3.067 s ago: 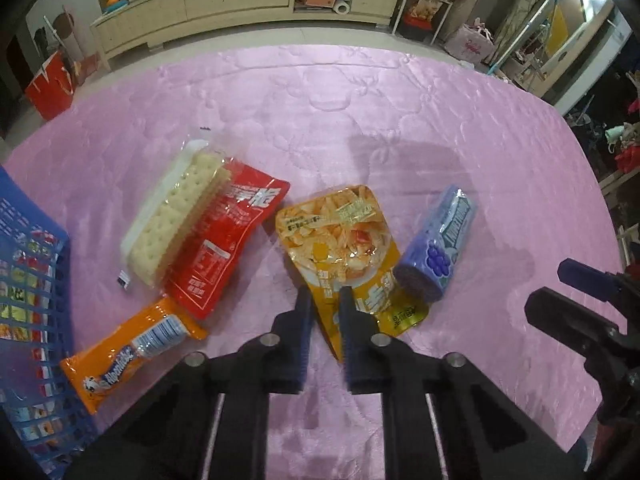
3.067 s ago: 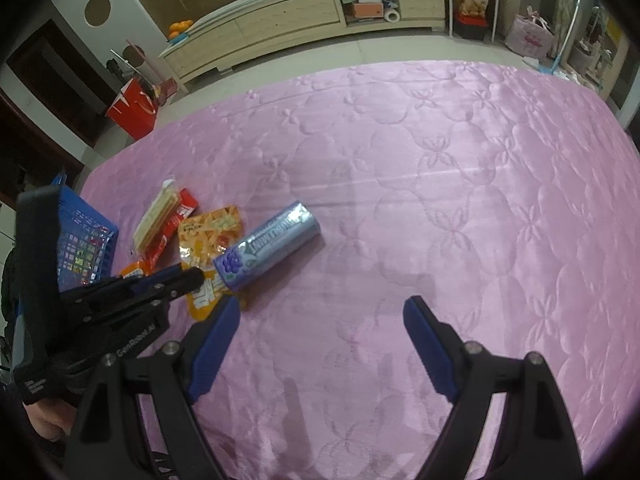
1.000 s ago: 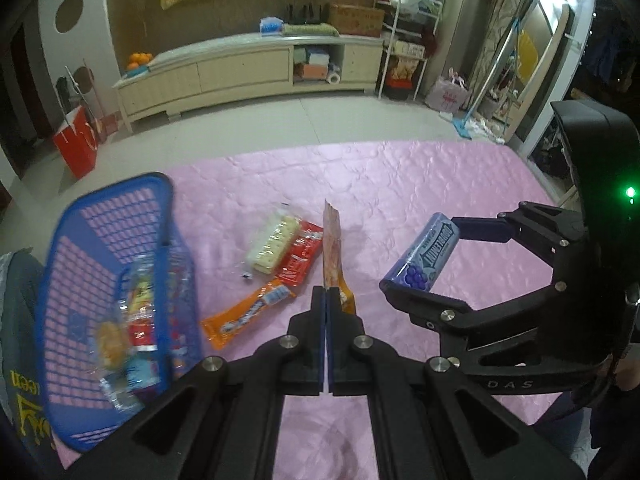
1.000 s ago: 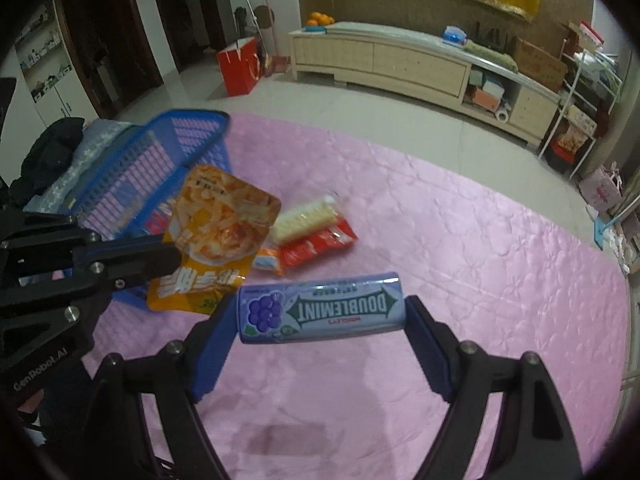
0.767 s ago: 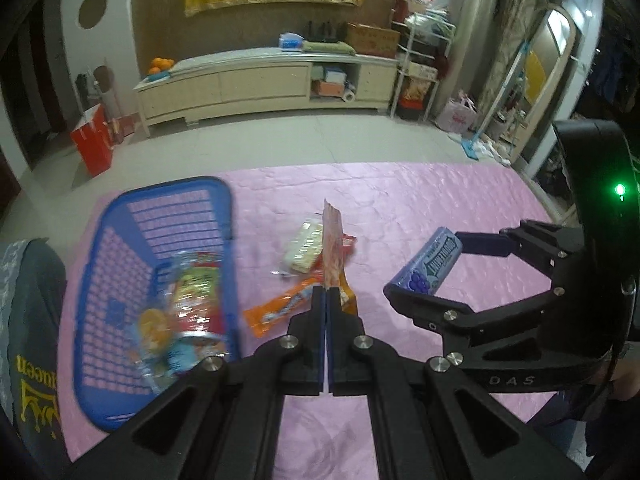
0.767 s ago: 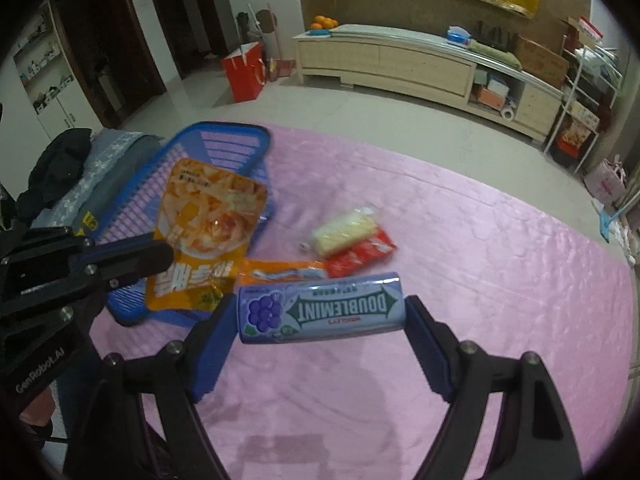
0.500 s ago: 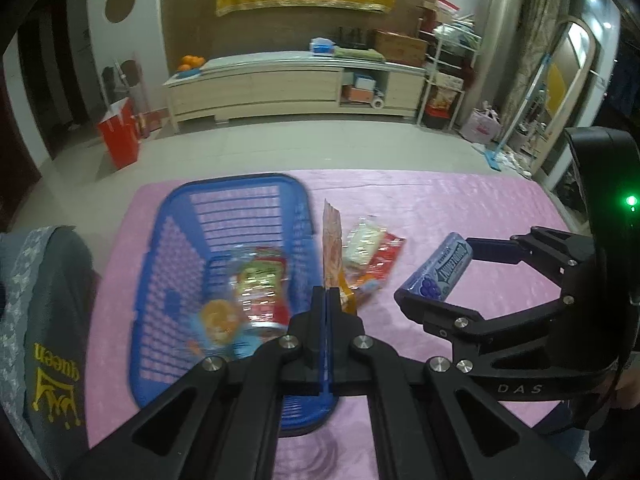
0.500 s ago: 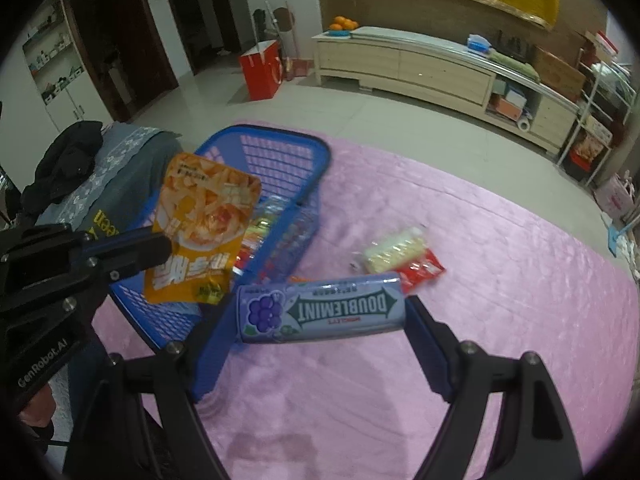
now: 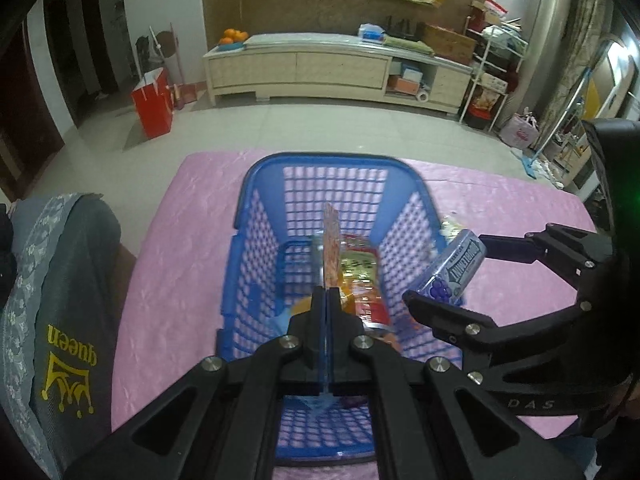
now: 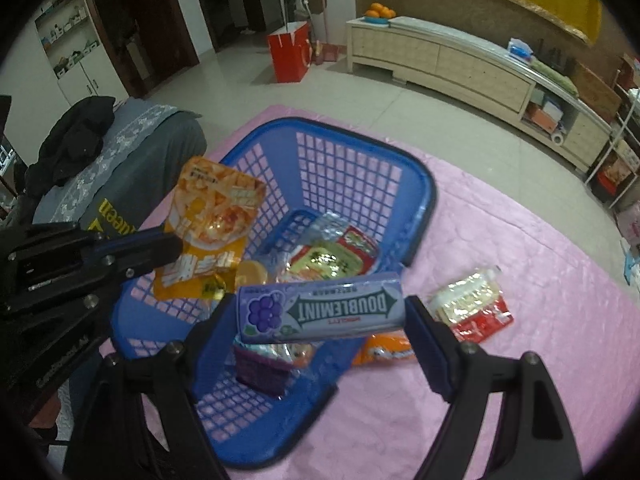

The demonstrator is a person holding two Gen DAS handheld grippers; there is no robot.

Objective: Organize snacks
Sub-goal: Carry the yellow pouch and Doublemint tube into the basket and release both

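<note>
1. Grey garment with yellow "queen" lettering [image 9: 60, 320] at far left, beside the pink-covered counter [image 9: 180, 240]; blue basket [image 9: 248, 216] next, already carrying several snack packets [image 10: 336, 256].
2. Left tool [image 9: 327, 300] above the basket, clamped together on the orange pouch [image 9: 331, 248], seen edge-on here, standing upright over the basket interior.
3. Right tool [image 10: 320, 316] above the basket's right rim, spread wide yet gripping the purple Doublemint pack [image 10: 320, 308] end to end, held crosswise.
4. Right wrist view only: pouch face [image 10: 212, 224] turned flat, hanging over the basket's left wall; cracker pack [image 10: 466, 296] and red wrapper [image 10: 486, 322] lying on the counter right of the basket; orange bar [image 10: 384, 350] partly hidden beneath the gum pack.
5. Left wrist view only: right tool's black frame [image 9: 560, 280] crossing over the counter, screening most of the loose snacks.
</note>
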